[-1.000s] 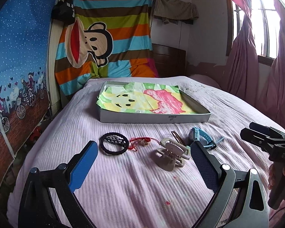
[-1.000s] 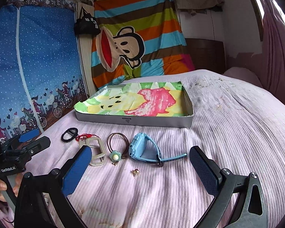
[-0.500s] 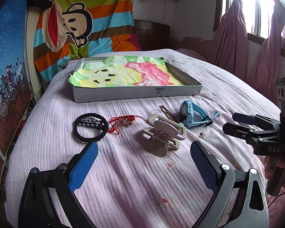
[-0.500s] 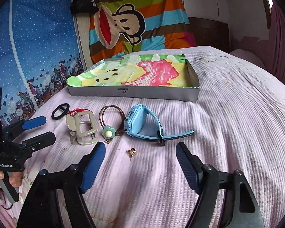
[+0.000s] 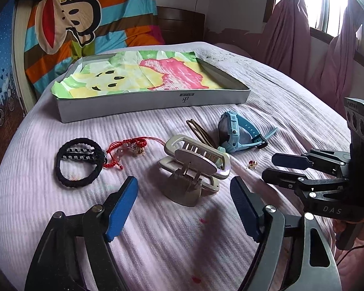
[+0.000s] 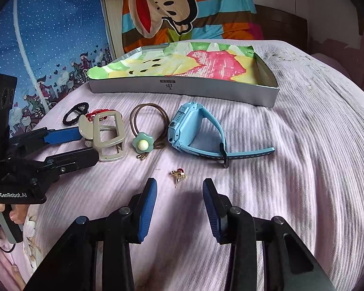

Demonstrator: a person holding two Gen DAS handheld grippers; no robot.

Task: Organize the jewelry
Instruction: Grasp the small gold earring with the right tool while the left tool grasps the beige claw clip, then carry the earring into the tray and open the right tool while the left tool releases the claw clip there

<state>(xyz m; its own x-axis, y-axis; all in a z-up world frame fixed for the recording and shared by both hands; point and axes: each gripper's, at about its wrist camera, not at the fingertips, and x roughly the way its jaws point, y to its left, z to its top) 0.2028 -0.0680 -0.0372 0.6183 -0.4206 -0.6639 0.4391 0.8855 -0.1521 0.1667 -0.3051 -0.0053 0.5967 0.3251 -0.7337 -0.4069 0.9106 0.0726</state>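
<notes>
Pink bed cover [image 5: 172, 230] holds all the jewelry in a row in front of a grey box [image 5: 157, 101] lined with bright painted paper.

The left gripper [image 5: 184, 198] is low over the bed and points at the box. Its jaws are spread wide and hold nothing. The beige hair clip [image 5: 194, 167] lies just ahead, between the blue tips. Left of the clip are a red bracelet [image 5: 126, 148] and a black hair tie [image 5: 78, 162].

The right gripper [image 6: 179, 191] also sits low and level, jaws apart but closer together, holding nothing. A tiny gold earring [image 6: 178, 175] lies on the bed just in front of the gap. Farther on are a blue watch [image 6: 194, 133] and a brown hair tie [image 6: 145, 128] with a green flower. A hand [image 6: 2, 213] grips the left gripper's handle at the left edge.
</notes>
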